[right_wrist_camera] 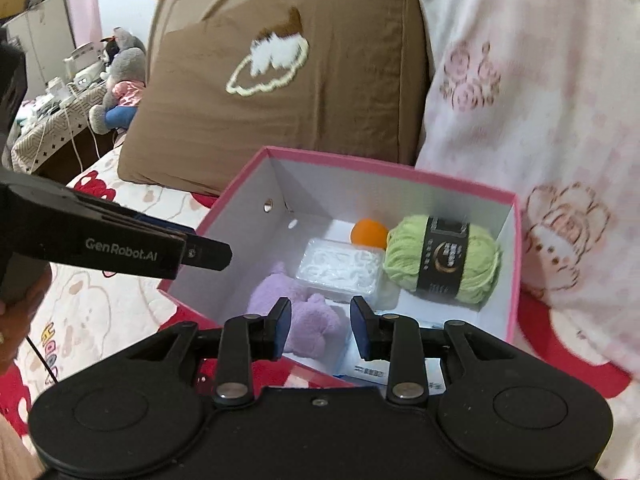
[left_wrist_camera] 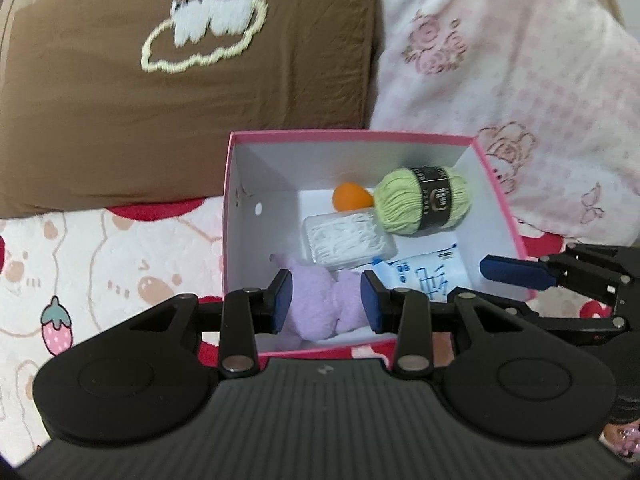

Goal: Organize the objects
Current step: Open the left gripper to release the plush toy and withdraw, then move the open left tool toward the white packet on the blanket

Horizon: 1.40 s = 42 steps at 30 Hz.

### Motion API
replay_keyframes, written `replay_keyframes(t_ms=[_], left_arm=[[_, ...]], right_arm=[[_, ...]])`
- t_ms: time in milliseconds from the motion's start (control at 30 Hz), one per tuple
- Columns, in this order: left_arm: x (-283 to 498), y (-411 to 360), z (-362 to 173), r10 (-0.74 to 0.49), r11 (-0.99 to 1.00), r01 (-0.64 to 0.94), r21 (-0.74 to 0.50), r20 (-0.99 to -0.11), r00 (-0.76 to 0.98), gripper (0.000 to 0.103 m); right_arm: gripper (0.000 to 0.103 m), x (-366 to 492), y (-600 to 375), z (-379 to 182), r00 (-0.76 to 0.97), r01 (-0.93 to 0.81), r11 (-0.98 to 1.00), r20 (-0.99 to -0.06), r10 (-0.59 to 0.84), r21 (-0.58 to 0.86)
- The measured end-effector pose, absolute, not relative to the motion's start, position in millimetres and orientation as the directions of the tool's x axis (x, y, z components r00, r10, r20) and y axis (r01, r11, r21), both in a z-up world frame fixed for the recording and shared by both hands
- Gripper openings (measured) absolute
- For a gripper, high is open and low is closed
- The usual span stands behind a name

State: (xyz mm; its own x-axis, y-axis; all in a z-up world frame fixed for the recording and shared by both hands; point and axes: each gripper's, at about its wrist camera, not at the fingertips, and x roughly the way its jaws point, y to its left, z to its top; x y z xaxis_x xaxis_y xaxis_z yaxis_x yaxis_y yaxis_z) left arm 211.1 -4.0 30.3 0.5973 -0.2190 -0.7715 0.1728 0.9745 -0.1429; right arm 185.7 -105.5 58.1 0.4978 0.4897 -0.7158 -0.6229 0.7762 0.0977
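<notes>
Hovering over pink box (left_wrist_camera: 500, 200), left gripper (left_wrist_camera: 326, 300) and right gripper (right_wrist_camera: 320, 328) narrowly parted, empty, purple plush (left_wrist_camera: 320, 312) lying below.

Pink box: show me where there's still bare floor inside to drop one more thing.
In the pink box, the white floor is bare along the left wall, bordered by the purple plush and the clear case. The right half is crowded: green yarn, orange ball behind the case, and printed packets at the front.
</notes>
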Motion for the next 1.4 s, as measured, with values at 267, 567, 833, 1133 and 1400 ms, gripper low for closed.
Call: replay_keyframes(t_ms=[267,567,833,1133,1400], left_arm=[[184.8,-2.5,67.1,-0.254,0.960,0.251,-0.121,-0.749,0.612,0.053],[152.5,13.1,80.2,-0.290,0.954,0.230,-0.191,-0.777,0.559,0.069],[125.9,15.5,88.9,-0.319,0.945,0.258,-0.204,-0.756,0.572,0.087],[104.5,10.4,78.5,-0.289,0.948,0.283,-0.145,-0.762,0.580,0.092],[90.0,17.9,65.4,-0.239,0.959,0.268,-0.094,-0.777,0.582,0.094]], right_arm=[[0.072,163.4,-124.7,86.8,0.551,-0.610,0.790,-0.684,0.478,0.061],[0.095,146.9,-145.8,104.6,0.581,-0.579,0.814,-0.674,0.456,0.052],[0.096,127.7,-153.6,110.3,0.575,-0.586,0.809,-0.678,0.457,0.049],[0.096,94.8,-151.2,115.4,0.575,-0.623,0.782,-0.679,0.456,-0.003],[0.096,70.6,-148.0,120.6,0.563,-0.655,0.755,-0.689,0.456,-0.036]])
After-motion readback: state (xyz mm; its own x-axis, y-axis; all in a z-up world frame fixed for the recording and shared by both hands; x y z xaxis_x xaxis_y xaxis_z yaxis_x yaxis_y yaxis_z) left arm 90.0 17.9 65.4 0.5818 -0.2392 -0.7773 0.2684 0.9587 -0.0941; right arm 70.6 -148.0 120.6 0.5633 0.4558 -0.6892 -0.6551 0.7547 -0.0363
